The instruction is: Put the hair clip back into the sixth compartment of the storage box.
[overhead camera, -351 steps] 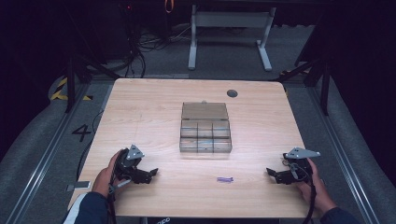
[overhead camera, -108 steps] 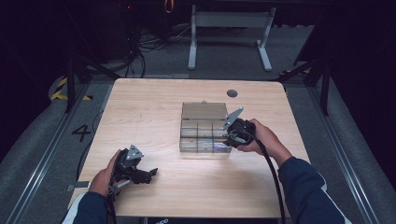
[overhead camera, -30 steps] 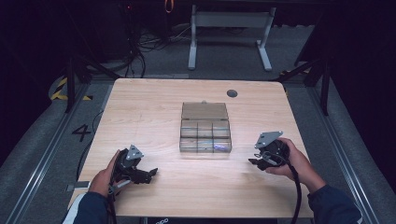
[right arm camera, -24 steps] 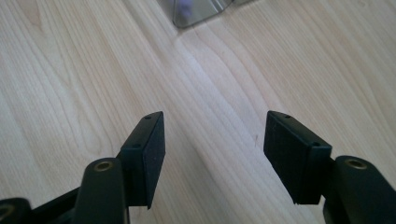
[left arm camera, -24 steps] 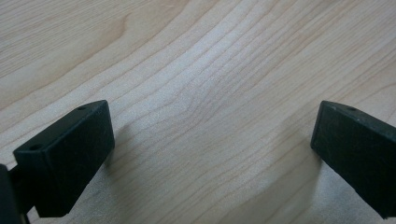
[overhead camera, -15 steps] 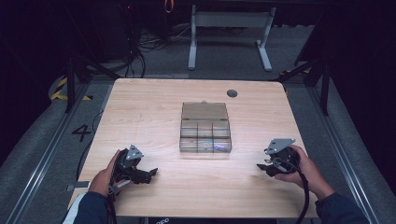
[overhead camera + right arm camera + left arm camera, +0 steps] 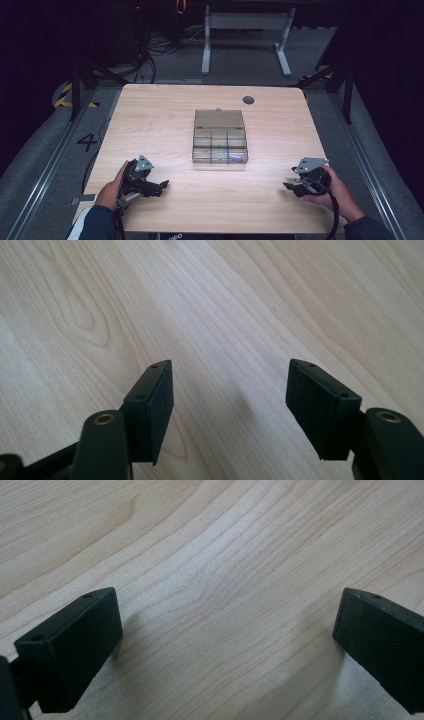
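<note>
Both grippers are resting low on the wooden counter (image 7: pixel 165 115), each near a front corner and well apart from the clear compartment box (image 7: pixel 220 137) that is sitting in the middle. The box's lid is standing open at the far side, and a small purple item (image 7: pixel 234 158) is lying in the front-right compartment; it is too small to say what it is.

The left gripper (image 7: pixel 161 187) is lying at the front left in the person's left hand (image 7: pixel 111 189), with its jaws spread wide and nothing between them; in the left gripper view bare wood grain is showing between the two black pads (image 7: pixel 75 645). The right gripper (image 7: pixel 290 186) is sitting at the front right in the right hand (image 7: pixel 336 189), jaws likewise released and empty, with plain counter showing between them in the right gripper view.

Judging from this, the placing step is looking finished: the purple item is sitting inside the box and neither gripper is carrying anything. The hands are looking parked rather than reaching.

If anything is left, it is probably closing the lid. That would be calling for one gripper to travel to the far edge of the box, catch the raised lid and swing it forward and down, while the other is steadying the light box so it is not sliding on the smooth wood.
</note>
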### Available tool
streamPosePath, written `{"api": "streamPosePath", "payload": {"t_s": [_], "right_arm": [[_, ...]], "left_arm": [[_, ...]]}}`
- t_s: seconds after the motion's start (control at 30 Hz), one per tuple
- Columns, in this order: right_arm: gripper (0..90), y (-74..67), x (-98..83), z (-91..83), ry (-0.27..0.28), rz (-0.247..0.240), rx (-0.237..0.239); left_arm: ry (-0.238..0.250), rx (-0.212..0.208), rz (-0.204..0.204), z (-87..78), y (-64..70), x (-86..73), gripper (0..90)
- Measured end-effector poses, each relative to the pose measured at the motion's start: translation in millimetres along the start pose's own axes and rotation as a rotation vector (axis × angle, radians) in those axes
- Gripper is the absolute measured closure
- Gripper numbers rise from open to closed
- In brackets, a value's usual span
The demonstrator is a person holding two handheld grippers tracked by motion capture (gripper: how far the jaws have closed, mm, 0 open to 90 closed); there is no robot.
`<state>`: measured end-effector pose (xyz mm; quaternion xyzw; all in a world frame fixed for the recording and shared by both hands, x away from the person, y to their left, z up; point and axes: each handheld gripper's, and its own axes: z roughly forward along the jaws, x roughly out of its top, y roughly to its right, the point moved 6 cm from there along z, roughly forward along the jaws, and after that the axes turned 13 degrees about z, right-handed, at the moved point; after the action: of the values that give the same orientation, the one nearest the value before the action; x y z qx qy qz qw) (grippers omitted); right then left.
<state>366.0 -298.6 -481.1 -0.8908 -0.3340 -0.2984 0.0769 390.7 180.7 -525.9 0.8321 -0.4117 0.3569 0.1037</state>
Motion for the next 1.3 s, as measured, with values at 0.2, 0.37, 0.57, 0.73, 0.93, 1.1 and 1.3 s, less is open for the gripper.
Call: {"api": "streamPosePath", "payload": {"t_s": [0.2,0.37,0.57,0.73,0.93,1.1,1.3], "right_arm": [[34.7,6.5,-19.4,2.1,0.016,0.05,0.004],[33.0,16.3,-32.1,-0.7,0.079,0.137,0.007],[29.5,24.0,-46.5,-3.3,0.139,0.235,0.046],[25.7,24.3,-54.6,-3.9,0.217,0.26,0.038],[24.2,24.6,-55.4,-4.0,0.214,0.27,0.031],[24.1,24.6,-55.3,-4.0,0.214,0.27,0.031],[23.6,24.8,-54.8,-3.6,0.214,0.27,0.03]], "left_arm": [[0.0,0.0,0.001,0.0,-0.1,0.0,0.0],[0.0,0.0,0.001,0.0,0.0,0.0,0.0],[0.0,0.0,0.0,0.0,0.0,0.0,0.0],[-0.001,0.001,0.0,-0.1,0.1,-0.1,0.0],[-0.001,-0.001,0.0,0.0,0.1,-0.1,0.0],[-0.002,0.008,-0.003,0.6,0.2,0.8,0.0],[-0.002,0.015,-0.006,0.5,0.5,0.8,0.0]]}}
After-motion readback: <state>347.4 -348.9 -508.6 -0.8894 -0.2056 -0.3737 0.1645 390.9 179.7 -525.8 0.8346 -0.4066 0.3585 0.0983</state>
